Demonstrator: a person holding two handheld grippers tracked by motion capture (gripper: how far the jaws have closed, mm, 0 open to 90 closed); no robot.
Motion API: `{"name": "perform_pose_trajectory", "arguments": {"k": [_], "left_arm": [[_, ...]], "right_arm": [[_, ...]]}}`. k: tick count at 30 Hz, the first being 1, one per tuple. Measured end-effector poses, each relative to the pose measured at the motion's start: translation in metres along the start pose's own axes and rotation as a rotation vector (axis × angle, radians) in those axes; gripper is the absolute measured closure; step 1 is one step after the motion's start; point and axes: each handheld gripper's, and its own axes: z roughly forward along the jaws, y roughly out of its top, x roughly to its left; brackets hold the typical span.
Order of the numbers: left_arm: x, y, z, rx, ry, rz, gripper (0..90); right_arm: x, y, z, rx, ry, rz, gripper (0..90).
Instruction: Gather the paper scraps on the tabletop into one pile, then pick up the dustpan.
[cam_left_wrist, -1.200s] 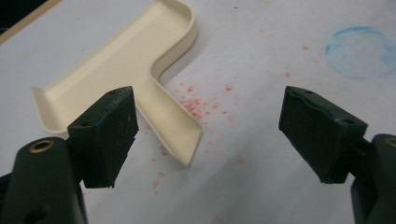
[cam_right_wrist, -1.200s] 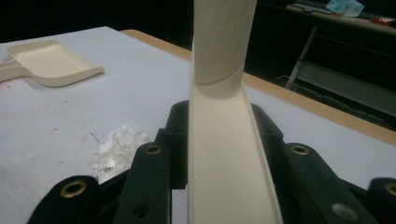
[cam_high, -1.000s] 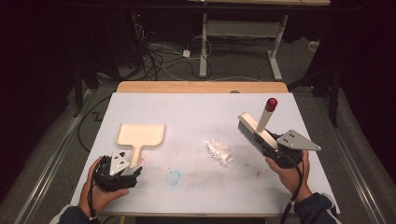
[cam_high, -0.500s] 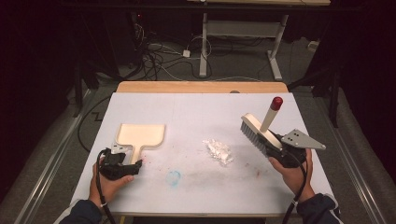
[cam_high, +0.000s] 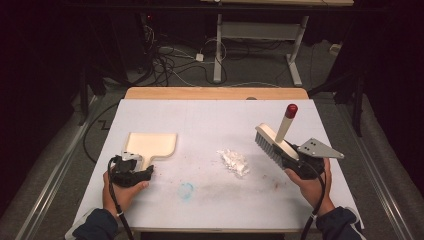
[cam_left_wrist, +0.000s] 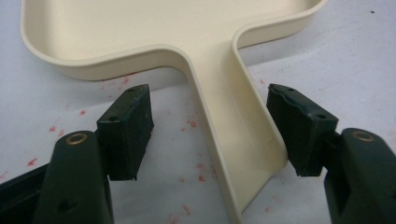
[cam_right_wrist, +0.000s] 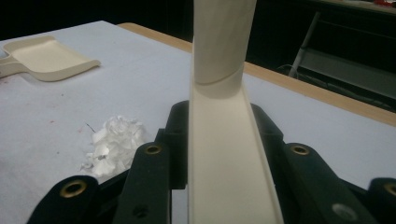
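Left hand-held gripper (cam_high: 142, 172) sits at about 8 o'clock on the table (cam_high: 210, 120), low on the white cover, jaws pointing toward 1 o'clock. Cream dustpan (cam_high: 150, 145) lies flat just beyond it, pan end toward 12, handle toward 6. In the left gripper view the dustpan handle (cam_left_wrist: 233, 121) runs between the two jaws. The right-side pad (cam_left_wrist: 299, 126) is at or just off the handle's edge; I can't tell whether it touches. The left-side pad (cam_left_wrist: 128, 126) stands clear, with bare table between it and the handle. The jaws have just been closing and the handle sits between them, but they aren't clamped on it.

Right hand-held gripper (cam_high: 292, 159) is at about 4 o'clock, raised off the table in the person's right hand (cam_high: 312, 182). Its jaws are closed on the brush (cam_high: 275, 142), holding the cream handle. The bristle head points toward 10 o'clock and the red-tipped handle end (cam_high: 291, 110) sticks up toward 12. In the right gripper view the brush handle (cam_right_wrist: 224, 140) rises straight up between the two black jaws, with both pads snug against it.

Small pile of white crumpled scraps (cam_high: 234, 161) lies near table centre, between dustpan and brush, well apart from the pan and nearer the bristles. A faint blue smudge (cam_high: 186, 190) sits at 6 o'clock from centre. Red flecks dot the cover around the dustpan handle.
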Motion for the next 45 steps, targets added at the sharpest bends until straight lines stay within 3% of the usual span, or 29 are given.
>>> {"name": "perform_pose_trajectory", "arguments": {"k": [13, 16, 19, 28, 36, 45], "left_arm": [[0.0, 0.005, 0.006, -0.01, 0.018, -0.025, 34.6], [0.001, 0.005, 0.005, -0.011, 0.021, -0.033, 39.1], [0.003, 0.005, 0.005, -0.011, 0.016, -0.02, 49.1], [0.004, 0.008, 0.006, -0.009, -0.01, 0.044, 63.1], [0.005, 0.011, 0.005, 0.002, -0.017, 0.059, 63.7], [0.004, 0.016, -0.001, 0.007, -0.017, 0.118, 63.9]], "right_arm": [[0.0, 0.0, 0.0, 0.004, -0.001, -0.009, 67.8], [0.001, -0.001, -0.002, 0.003, 0.001, -0.01, 67.8], [0.001, -0.003, -0.003, 0.006, 0.0, -0.012, 67.8], [0.001, -0.001, -0.005, 0.0, -0.003, -0.017, 67.8], [-0.001, -0.004, -0.003, 0.002, -0.005, -0.002, 67.7], [-0.002, -0.003, -0.007, -0.013, -0.016, 0.006, 67.8]]}}
